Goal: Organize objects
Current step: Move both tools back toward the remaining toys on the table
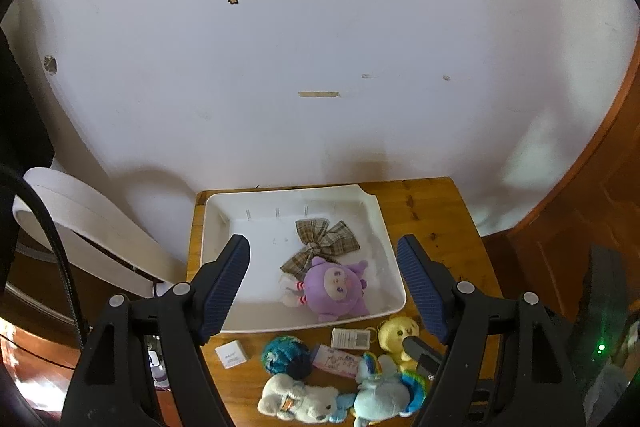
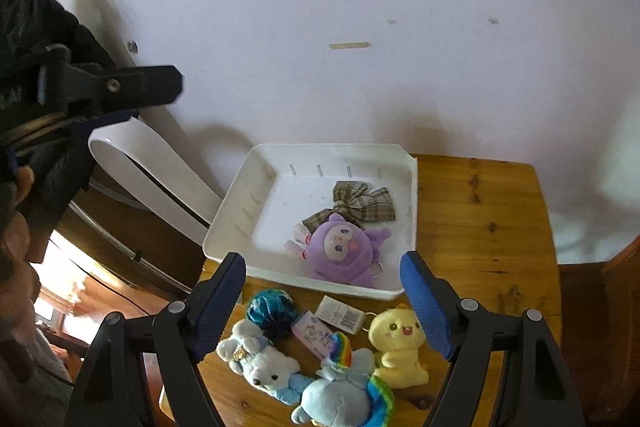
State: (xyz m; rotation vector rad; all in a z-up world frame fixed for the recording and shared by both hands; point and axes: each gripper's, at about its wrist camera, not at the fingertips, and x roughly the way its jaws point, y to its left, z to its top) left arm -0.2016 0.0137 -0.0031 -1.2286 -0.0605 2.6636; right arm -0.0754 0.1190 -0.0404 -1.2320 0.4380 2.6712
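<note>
Tray (image 1: 224, 227): white glossy plastic, rectangular, on wooden table (image 1: 432, 211).
Inside tray: fuzzy purple plush doll (image 1: 336, 287), plaid fabric bow (image 1: 324, 239).
Before tray: yellow plush chick (image 2: 396, 343), rainbow-maned pony plush (image 2: 344, 395), white bear plush (image 2: 260, 359).
Left gripper (image 1: 323, 287): wide, empty, above tray.
Right gripper (image 2: 323, 301): wide, empty, above the toys.
Barcoded box (image 2: 340, 313): print unreadable.

Black gripper frames w/ silver pivot screws, ribbed blue pads on fingers (image 1: 228, 283), dark sleeve (image 2: 52, 163)
</note>
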